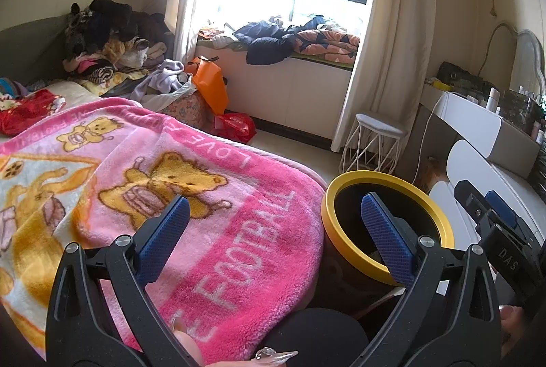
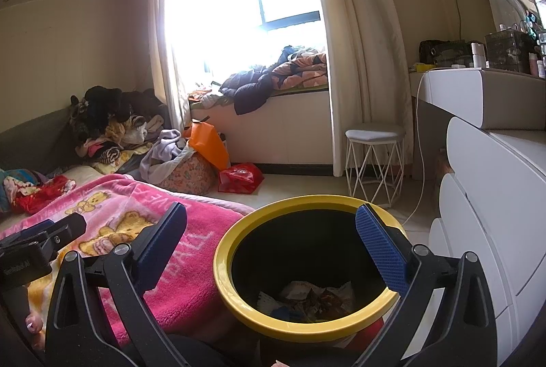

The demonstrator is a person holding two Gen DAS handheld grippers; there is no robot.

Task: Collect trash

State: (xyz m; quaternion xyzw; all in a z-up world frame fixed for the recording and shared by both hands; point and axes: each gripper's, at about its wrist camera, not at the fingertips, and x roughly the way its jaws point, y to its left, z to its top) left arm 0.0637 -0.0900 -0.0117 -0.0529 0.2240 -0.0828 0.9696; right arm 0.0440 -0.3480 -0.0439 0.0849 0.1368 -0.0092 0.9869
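Observation:
A black trash bin with a yellow rim (image 2: 239,305) stands beside the bed; crumpled wrappers and paper (image 2: 307,298) lie at its bottom. The bin also shows in the left wrist view (image 1: 341,230). My right gripper (image 2: 271,227) is open and empty, just above the bin's mouth. My left gripper (image 1: 274,216) is open and empty, over the edge of the pink bear blanket (image 1: 204,162), with its right finger over the bin. The right gripper also shows at the right edge of the left wrist view (image 1: 491,216).
The bed with the pink blanket (image 2: 191,264) fills the left. White drawers (image 2: 477,213) stand close on the right. A white wire stool (image 2: 373,158), a red bag (image 2: 240,177), an orange bag (image 2: 208,141) and clothes piles (image 2: 112,124) lie farther off.

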